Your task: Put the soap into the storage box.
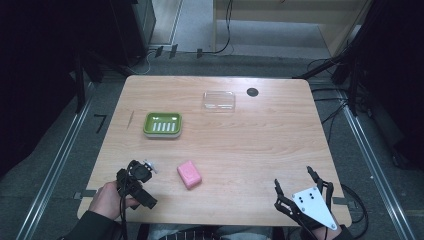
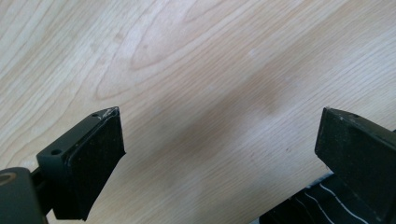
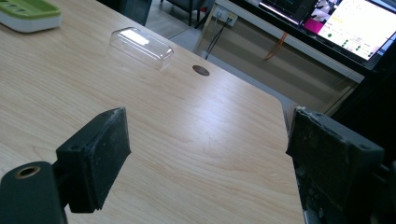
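Both hand-held grippers, left [image 1: 134, 176] and right [image 1: 300, 189], gape empty; soap [image 1: 189, 174] sits just right of the left one on the surface [image 1: 260, 140], so an off-centre pinch could squirt it sideways.

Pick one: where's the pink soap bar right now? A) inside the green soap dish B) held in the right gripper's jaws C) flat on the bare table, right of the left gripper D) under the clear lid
C: in the high view the pink soap bar lies on the wooden table, just right of the left gripper, apart from the green soap dish and the clear lid; the right gripper is open and holds nothing.
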Available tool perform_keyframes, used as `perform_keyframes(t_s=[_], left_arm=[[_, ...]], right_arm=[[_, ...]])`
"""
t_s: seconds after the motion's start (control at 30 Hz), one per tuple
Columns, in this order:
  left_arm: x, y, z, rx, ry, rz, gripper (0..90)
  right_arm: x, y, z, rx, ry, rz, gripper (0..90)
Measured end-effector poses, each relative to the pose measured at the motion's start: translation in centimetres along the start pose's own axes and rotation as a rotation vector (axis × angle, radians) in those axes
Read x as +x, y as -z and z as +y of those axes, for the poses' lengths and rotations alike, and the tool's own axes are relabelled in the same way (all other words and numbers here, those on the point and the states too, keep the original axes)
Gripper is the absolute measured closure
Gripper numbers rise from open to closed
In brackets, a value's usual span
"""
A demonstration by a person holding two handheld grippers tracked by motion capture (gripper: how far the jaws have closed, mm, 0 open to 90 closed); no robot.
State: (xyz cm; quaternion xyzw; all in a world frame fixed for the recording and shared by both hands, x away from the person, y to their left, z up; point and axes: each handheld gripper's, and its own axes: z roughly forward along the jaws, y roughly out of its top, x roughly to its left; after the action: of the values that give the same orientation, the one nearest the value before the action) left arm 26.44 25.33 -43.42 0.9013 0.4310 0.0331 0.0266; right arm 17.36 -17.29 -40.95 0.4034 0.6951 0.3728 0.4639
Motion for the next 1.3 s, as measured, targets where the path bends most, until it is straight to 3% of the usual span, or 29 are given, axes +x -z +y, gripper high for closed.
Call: perform_keyframes(t_s=[0.6,1.3], left_arm=[[-1.6,0.1,2.6,0.003,-0.08,-0.002,1.5],[-2.0,0.4,5.4,-0.015,-0.099,0.002,1.5]], right_arm=[[0.1,0.0,0.0,0.005,0.008,0.001,13.0],[0.1,-0.1,0.0,0.007,0.011,0.003,13.0]])
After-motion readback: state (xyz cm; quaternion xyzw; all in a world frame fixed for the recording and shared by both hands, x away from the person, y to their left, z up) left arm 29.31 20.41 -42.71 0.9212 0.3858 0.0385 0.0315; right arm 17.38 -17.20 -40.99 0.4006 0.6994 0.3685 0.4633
